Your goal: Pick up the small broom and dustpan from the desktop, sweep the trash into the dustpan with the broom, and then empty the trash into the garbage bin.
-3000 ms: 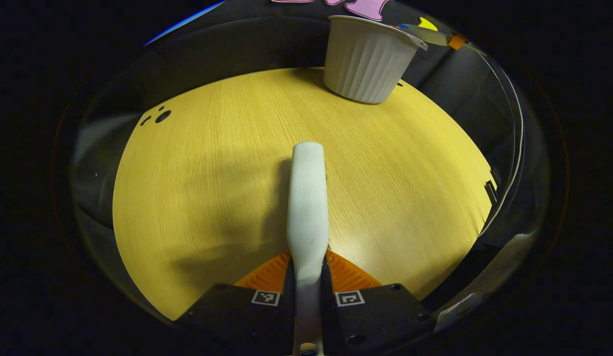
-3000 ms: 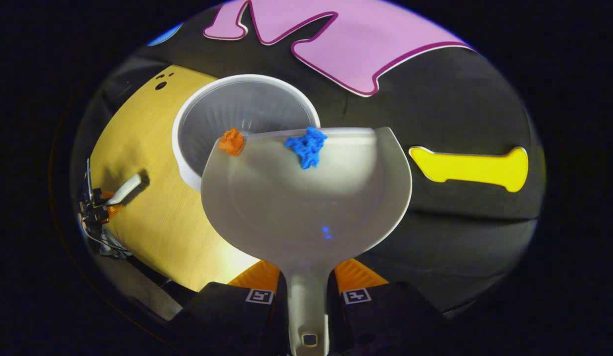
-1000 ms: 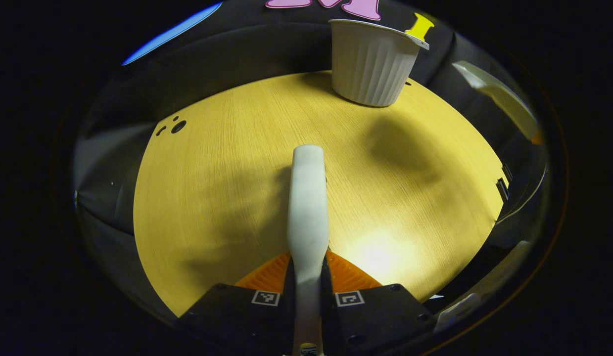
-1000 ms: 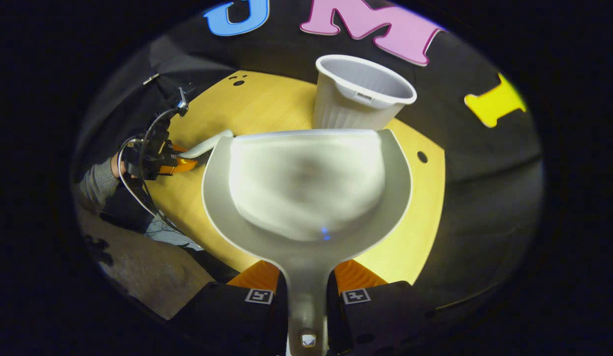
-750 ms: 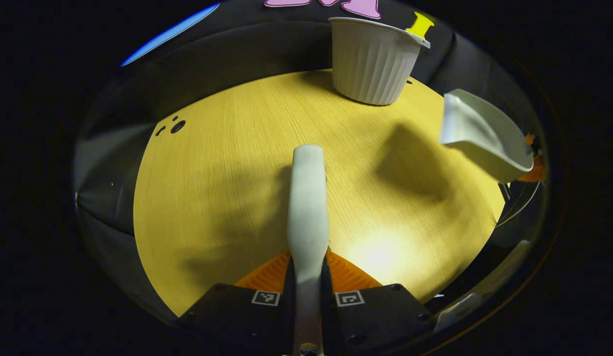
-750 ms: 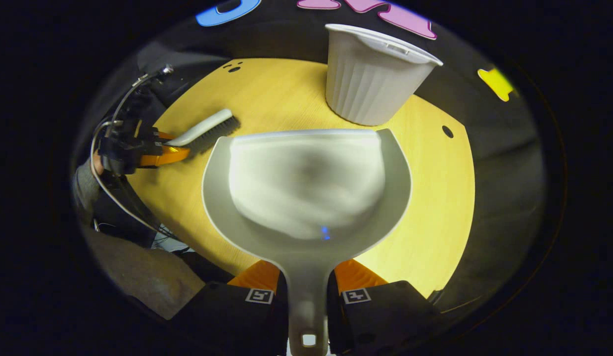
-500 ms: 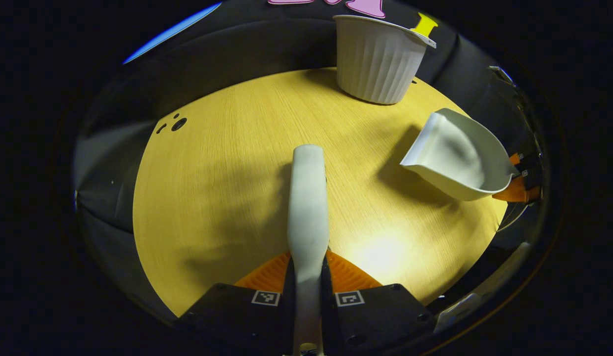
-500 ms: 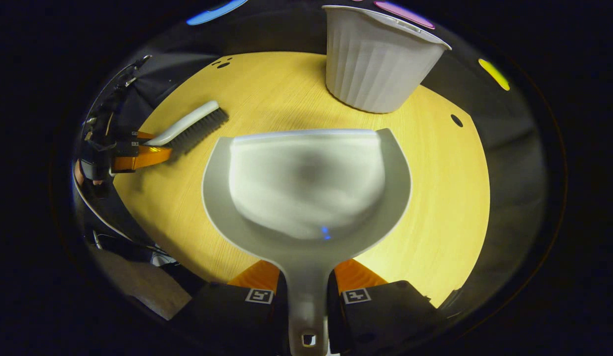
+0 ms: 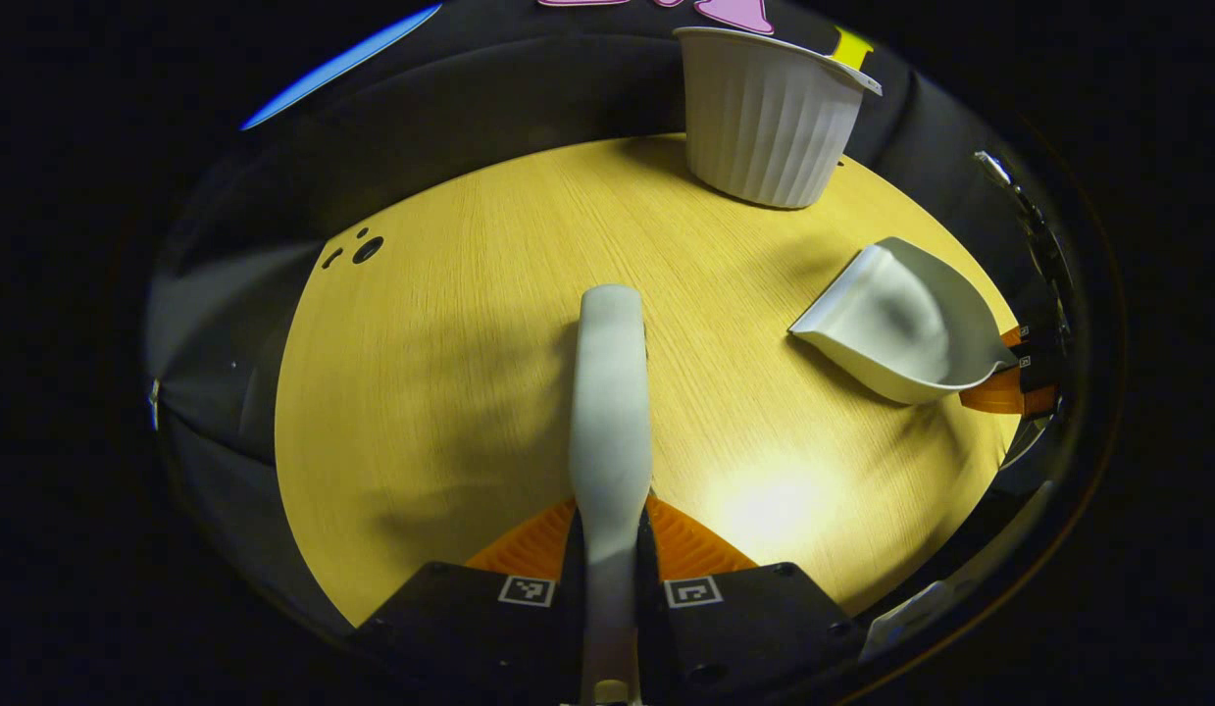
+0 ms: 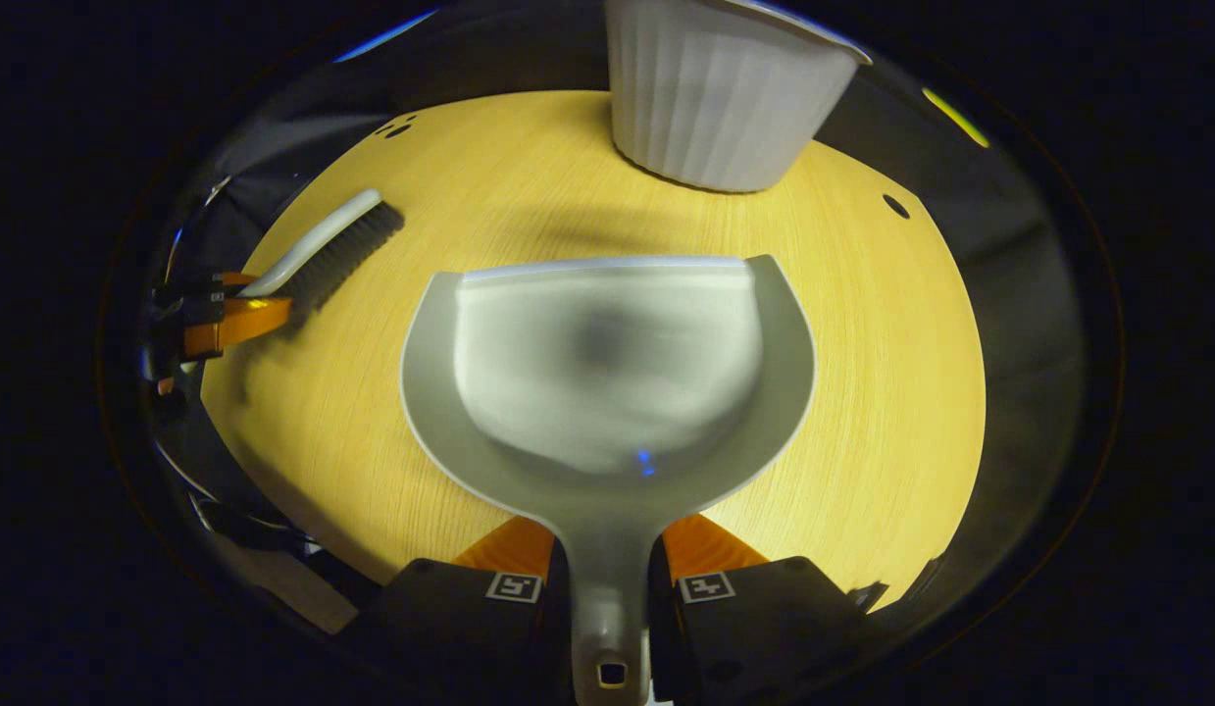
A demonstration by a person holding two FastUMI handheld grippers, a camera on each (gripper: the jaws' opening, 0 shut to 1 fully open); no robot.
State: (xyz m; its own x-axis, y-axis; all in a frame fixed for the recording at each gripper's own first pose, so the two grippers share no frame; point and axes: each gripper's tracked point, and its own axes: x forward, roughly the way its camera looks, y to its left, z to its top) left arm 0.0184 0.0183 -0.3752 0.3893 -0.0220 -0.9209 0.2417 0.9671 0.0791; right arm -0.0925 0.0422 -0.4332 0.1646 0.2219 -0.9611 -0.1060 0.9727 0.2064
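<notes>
A: Left gripper view, near to far. State of the left claw [image 9: 609,549]?

B: Closed on the broom [image 9: 610,412]. Both fingers press the handle at bottom centre. The broom's back runs straight up the frame over the surface [image 9: 450,392].

A: Further out?

B: At right of frame, the dustpan [image 9: 896,324] sits low over the surface, mouth facing left; contact with the surface cannot be confirmed. Its handle end meets the right claw [image 9: 1014,378] at the right edge. At upper centre-right, the bin [image 9: 769,118] stands upright on the far edge of the surface.

A: Right gripper view. State of the right claw [image 10: 609,569]?

B: Closed on the dustpan [image 10: 607,382] handle, one finger on each side, at bottom centre. The pan spreads across the middle of the frame, mouth pointing up-frame. No trash is visible in the pan.

A: Beyond the pan?

B: At left of frame, the broom [image 10: 328,245] lies at a slant, bristles toward the surface [image 10: 882,324], handle end in the left claw [image 10: 225,319] at the left edge. Broom and dustpan are apart. At top centre, the bin [image 10: 715,93] stands beyond the pan's mouth, well apart from it; its inside is out of sight.
</notes>
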